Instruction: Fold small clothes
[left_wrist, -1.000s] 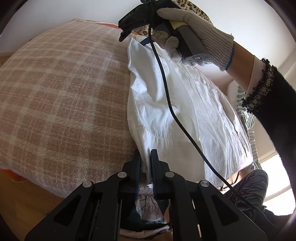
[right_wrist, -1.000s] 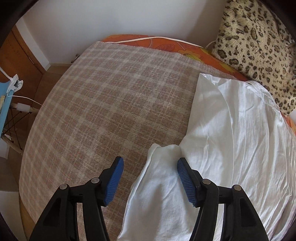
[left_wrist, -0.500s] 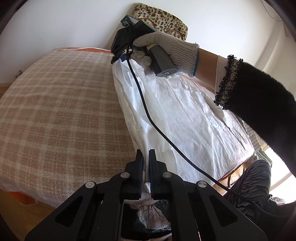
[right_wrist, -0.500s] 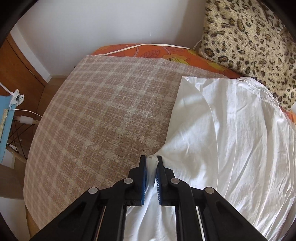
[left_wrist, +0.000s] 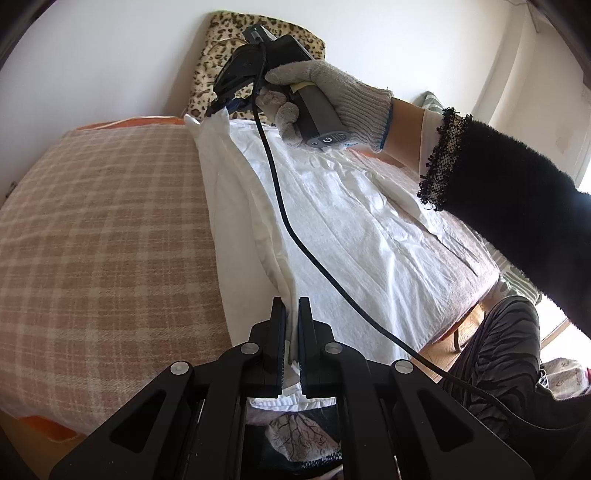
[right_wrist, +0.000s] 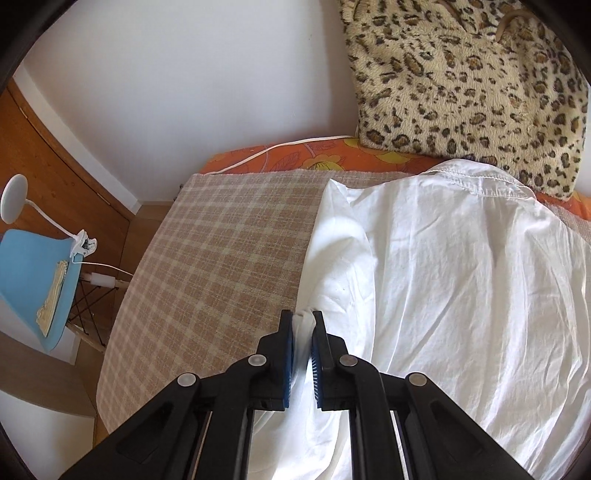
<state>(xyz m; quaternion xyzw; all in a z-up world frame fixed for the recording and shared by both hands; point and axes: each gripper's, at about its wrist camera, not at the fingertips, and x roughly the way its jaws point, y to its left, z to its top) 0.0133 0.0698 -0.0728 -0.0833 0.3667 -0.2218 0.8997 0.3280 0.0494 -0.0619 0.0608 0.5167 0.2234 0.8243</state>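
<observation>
While pinched by both closed grippers, white wrinkled shirt (right_wrist: 461, 295), edge lifted.

A bedroom in a home: a bed fills the middle of both views, covered by a plaid blanket (right_wrist: 221, 251) over an orange floral sheet (right_wrist: 317, 158), with a leopard-print cushion (right_wrist: 461, 85) against the white wall at upper right. At left, a clip-on lamp (right_wrist: 14, 199) grips a blue chair (right_wrist: 33, 273) beside wooden cabinetry.
</observation>
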